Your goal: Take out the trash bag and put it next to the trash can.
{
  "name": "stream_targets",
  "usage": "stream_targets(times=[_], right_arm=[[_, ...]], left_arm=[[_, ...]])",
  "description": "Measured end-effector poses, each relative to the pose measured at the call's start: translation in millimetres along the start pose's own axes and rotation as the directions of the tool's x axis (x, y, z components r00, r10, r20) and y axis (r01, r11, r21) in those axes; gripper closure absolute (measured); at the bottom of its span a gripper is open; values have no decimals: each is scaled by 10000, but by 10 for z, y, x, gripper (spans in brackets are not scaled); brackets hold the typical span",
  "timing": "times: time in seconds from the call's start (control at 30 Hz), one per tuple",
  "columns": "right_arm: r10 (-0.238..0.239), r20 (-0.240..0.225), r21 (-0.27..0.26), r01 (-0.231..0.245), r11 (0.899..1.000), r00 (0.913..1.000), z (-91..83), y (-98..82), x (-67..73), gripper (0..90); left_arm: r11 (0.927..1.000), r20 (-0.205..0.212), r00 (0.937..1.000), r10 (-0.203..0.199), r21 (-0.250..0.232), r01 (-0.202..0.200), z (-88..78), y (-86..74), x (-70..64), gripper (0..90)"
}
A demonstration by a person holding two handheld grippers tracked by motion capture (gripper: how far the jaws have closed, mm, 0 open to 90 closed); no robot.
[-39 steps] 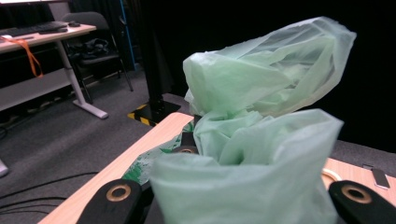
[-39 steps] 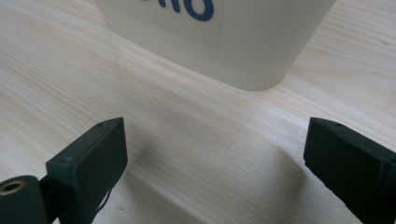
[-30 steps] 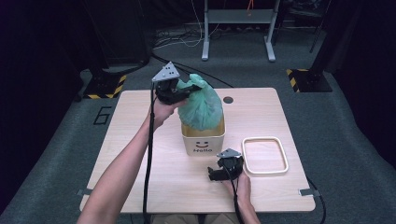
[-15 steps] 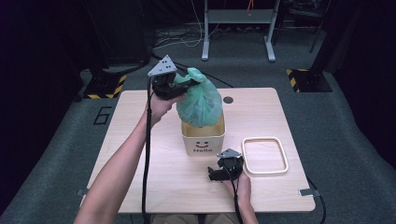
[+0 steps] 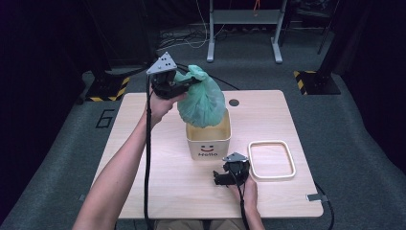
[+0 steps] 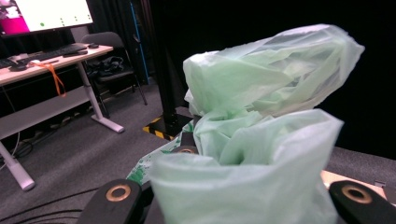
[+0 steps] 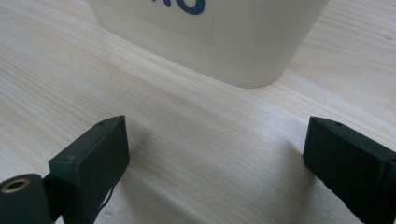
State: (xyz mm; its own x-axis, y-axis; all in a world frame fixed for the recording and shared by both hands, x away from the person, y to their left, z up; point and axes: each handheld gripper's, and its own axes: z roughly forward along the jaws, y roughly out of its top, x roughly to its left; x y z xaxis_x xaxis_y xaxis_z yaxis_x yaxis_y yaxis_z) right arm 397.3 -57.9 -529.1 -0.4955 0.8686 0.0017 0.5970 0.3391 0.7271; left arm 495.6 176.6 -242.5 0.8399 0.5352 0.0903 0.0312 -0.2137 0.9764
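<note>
A pale green plastic bag (image 5: pixel 203 103) hangs bulging over the cream bin (image 5: pixel 208 146) with a smiley and "Hello" on its front; the bag's bottom sits just inside the bin's mouth. My left gripper (image 5: pixel 189 84) is above the bin's back left, shut on the bag's gathered neck. In the left gripper view the crumpled bag (image 6: pixel 261 140) is bunched between the jaws of the left gripper (image 6: pixel 238 196). My right gripper (image 5: pixel 222 179) rests low on the table in front of the bin. In its own view the right gripper (image 7: pixel 219 154) stands open over bare wood, with the bin (image 7: pixel 210 37) just beyond.
A cream rectangular ring frame (image 5: pixel 271 160) lies flat on the wooden table (image 5: pixel 143 158), right of the bin. A small round hole (image 5: pixel 233 102) is in the tabletop behind the bin. Grey floor and desk legs (image 5: pixel 275 45) lie beyond the far edge.
My left gripper has risen slightly and drifted left with the bag's neck, drawing the bag a little higher out of the bin. The right gripper has not moved.
</note>
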Motion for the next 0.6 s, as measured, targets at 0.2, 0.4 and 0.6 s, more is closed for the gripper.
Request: stream_targets(times=[0.2,0.4,0.6], right_arm=[[10,-2,-4,-10,10000,10000,-1,0,1,64],[-27,-4,-20,27,10000,10000,-2,-1,2,69],[-14,-11,-11,14,10000,10000,-2,-1,3,69]], left_arm=[[10000,-94,10000,-28,22,29,-32,-2,26,861],[10000,-214,9998,-34,27,35,-85,5,60,859],[10000,-321,9995,-60,-25,59,-143,15,93,859]])
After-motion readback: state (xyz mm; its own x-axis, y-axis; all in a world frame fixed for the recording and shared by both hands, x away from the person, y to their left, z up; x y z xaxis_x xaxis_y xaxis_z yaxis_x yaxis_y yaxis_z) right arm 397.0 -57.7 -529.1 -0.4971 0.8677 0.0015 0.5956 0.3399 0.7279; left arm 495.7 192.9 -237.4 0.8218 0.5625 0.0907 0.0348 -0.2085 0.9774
